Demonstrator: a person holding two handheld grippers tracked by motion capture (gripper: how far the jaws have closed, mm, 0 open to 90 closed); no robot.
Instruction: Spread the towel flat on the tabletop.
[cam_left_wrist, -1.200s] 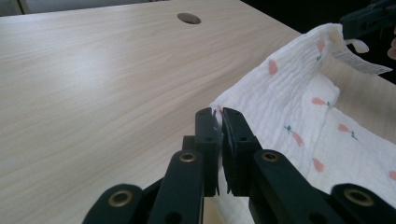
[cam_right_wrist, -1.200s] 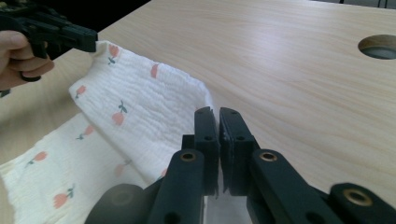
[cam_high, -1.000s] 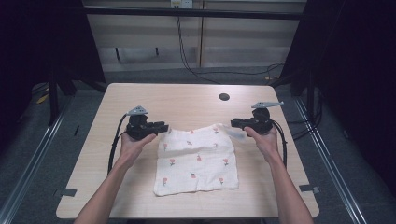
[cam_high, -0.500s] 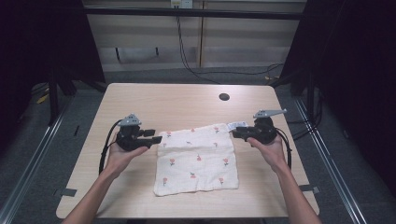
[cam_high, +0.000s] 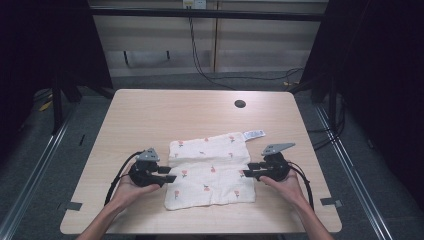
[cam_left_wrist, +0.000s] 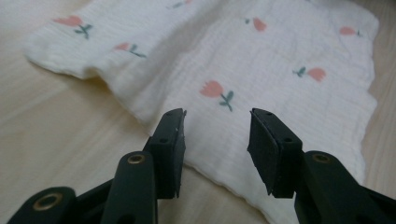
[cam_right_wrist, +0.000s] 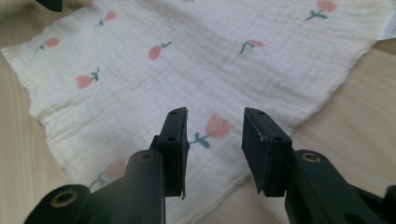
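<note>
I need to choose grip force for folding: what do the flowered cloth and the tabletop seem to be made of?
The cloth looks like soft, matte, cream woven cotton, perhaps muslin: fine crinkled ribs, limp wavy edges, printed pink flowers, and a sewn-in label at one corner. The table looks like pale wood-grain laminate, smooth with a low sheen; whether it is solid wood I cannot tell.

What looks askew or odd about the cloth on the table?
The white tulip-print muslin cloth lies slightly rotated on the light wooden table, its near left edge rippled, and its care label sticks out at the far right corner. Nothing is damaged.
</note>
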